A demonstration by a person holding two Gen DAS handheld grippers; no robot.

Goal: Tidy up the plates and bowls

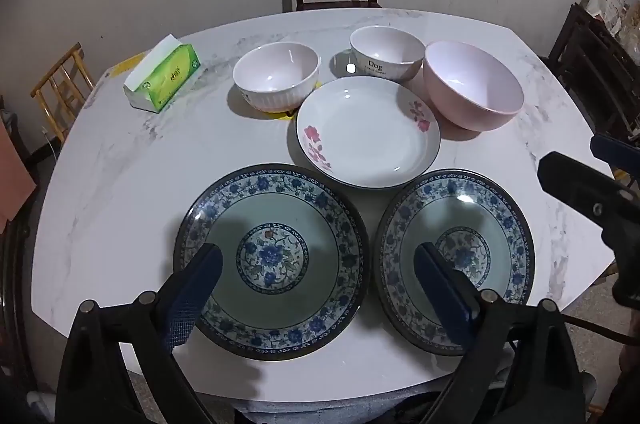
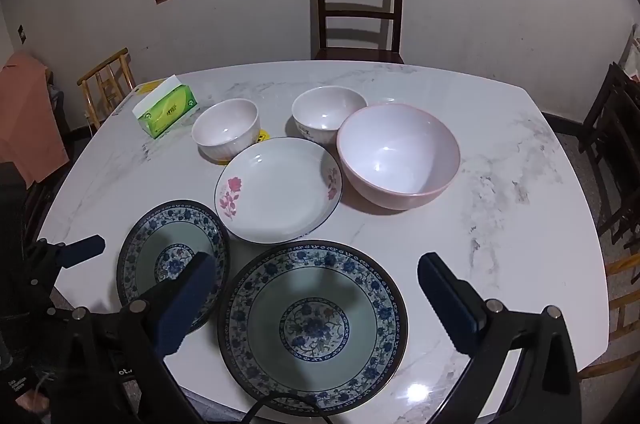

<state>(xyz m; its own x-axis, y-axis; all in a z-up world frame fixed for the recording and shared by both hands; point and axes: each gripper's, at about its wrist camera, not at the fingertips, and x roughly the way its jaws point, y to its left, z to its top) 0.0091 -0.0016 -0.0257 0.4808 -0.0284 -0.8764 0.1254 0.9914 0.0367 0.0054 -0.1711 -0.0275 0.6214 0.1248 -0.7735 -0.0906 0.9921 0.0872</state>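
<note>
Two grippers, left and right, gape wide, empty, above blue plates; bare table at three o'clock.

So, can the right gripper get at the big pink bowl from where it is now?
Probably yes. The right gripper is open and empty above the near blue plate. The pink bowl stands farther back on the table, empty, with bare marble on its right side.

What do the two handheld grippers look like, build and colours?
Both match: the left gripper and right gripper have black angular frames with silver bolt heads and dark blue textured finger pads. A black cable loops below the right one.
</note>
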